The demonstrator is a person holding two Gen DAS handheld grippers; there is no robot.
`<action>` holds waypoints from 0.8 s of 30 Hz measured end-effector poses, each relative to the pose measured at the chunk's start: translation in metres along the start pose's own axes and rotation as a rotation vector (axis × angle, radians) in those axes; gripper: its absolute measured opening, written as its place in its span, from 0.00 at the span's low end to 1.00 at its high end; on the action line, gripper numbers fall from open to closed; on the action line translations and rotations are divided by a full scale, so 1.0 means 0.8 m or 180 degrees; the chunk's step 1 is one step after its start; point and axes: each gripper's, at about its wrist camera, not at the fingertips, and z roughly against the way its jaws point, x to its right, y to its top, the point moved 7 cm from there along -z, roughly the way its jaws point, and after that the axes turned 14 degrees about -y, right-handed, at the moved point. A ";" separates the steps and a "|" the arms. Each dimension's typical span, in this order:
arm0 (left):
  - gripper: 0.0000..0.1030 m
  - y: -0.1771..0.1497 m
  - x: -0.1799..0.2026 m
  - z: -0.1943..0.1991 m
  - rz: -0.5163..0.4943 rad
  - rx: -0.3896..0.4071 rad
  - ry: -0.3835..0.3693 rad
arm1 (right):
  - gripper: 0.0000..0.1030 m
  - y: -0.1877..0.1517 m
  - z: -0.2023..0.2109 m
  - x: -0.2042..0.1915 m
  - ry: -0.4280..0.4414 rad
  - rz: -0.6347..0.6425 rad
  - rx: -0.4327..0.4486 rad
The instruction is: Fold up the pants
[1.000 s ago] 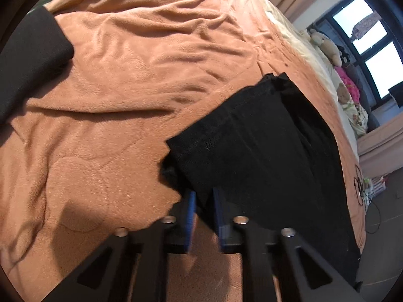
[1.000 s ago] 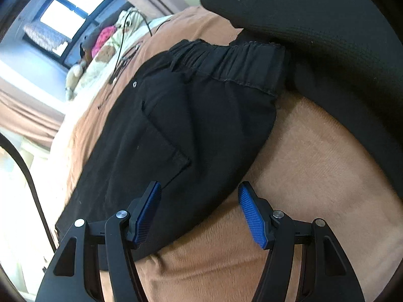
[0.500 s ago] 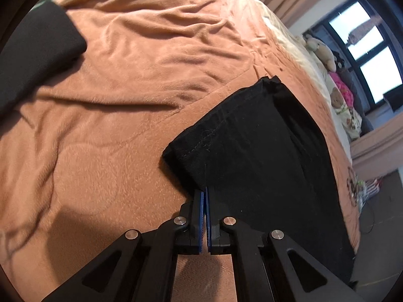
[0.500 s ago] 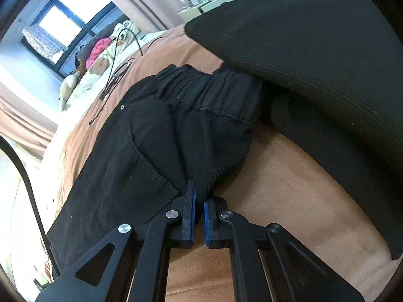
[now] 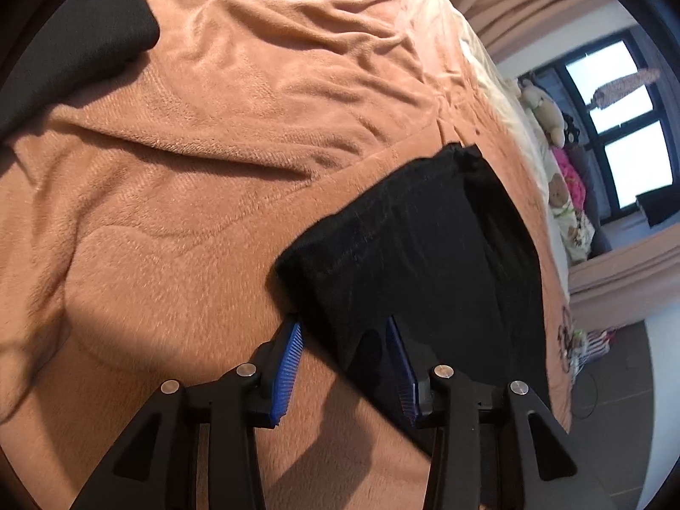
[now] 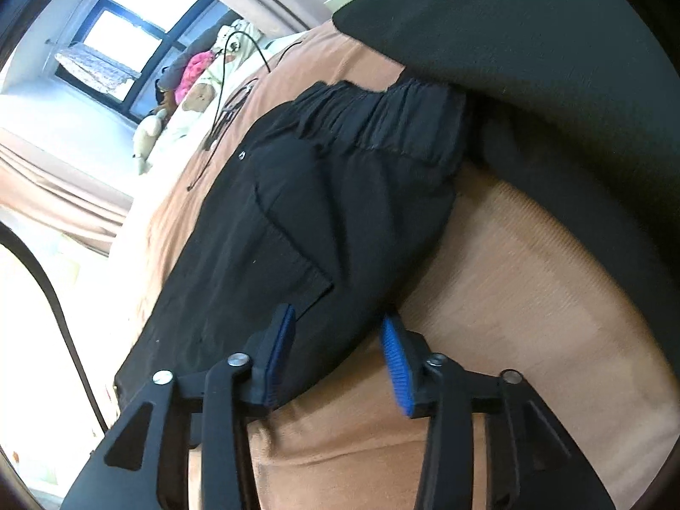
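Broadly, the bed (image 5: pixel 178 221) fills both views, covered by a rumpled orange-brown blanket (image 6: pixel 531 297) with soft folds running across it. On that blanket lie the black pants (image 6: pixel 331 221), stretched out flat along the bed. In the right wrist view their gathered elastic waistband (image 6: pixel 382 123) sits at the far end, partly tucked under a big dark cushion-like shape (image 6: pixel 531 34) that crosses the upper right; a back pocket seam runs over the seat. In the left wrist view the hem end of the legs (image 5: pixel 425 246) shows, one leg stacked on the other, the cuff edge facing the open blanket.

Over by the window (image 5: pixel 616 127) some stuffed toys (image 5: pixel 548 110) sit in a row along the far side of the bed, with pinkish curtains beside them. A thin dark cable (image 6: pixel 221 97) trails over the far blanket edge in the right wrist view.

Closer in, the left claw (image 5: pixel 342 340) has just been opening; its blue pads stand apart, astride the near corner of the leg hem, with cloth between them but neither pad pressing on it. The right claw (image 6: pixel 338 335) has likewise just been opening, its pads apart on either side of the seat's near edge, fabric lying loose between them and nothing gripped.
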 end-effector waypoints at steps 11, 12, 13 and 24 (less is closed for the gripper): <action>0.36 0.015 0.013 0.008 -0.0019 0.0204 -0.0187 | 0.25 0.020 -0.033 0.008 0.0141 -0.0256 0.0059; 0.35 0.015 0.020 0.012 -0.0103 0.0217 -0.0234 | 0.19 0.017 -0.024 0.004 0.0102 -0.0183 0.0102; 0.35 0.016 0.025 0.015 -0.0166 0.0223 -0.0237 | 0.19 0.016 -0.019 -0.003 0.0109 -0.0123 0.0140; 0.35 0.006 0.015 -0.013 -0.0272 0.0048 -0.0043 | 0.20 0.007 -0.043 0.006 0.0242 -0.0194 0.0003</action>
